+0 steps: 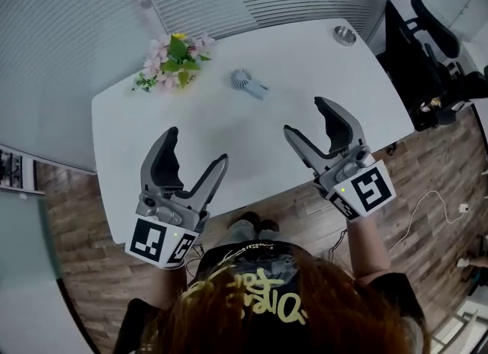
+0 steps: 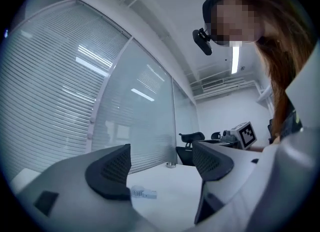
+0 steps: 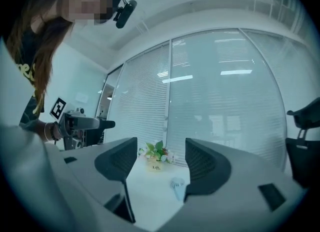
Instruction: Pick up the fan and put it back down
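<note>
In the head view we hold the left gripper (image 1: pixel 197 146) and right gripper (image 1: pixel 305 116) above the white table (image 1: pixel 130 127). The small fan (image 1: pixel 245 82) lies at their twelve o'clock, with a flower pot (image 1: pixel 174 61) at its ten o'clock. The left gripper view shows jaws apart and empty. The right gripper view shows the same.

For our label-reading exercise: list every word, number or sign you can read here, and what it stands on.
"Life." on the flower pot, small, so uncertain.
Yellow print on the person's shirt: too stylized to read.
Square markers on the left gripper and right gripper: patterns, no words.
</note>
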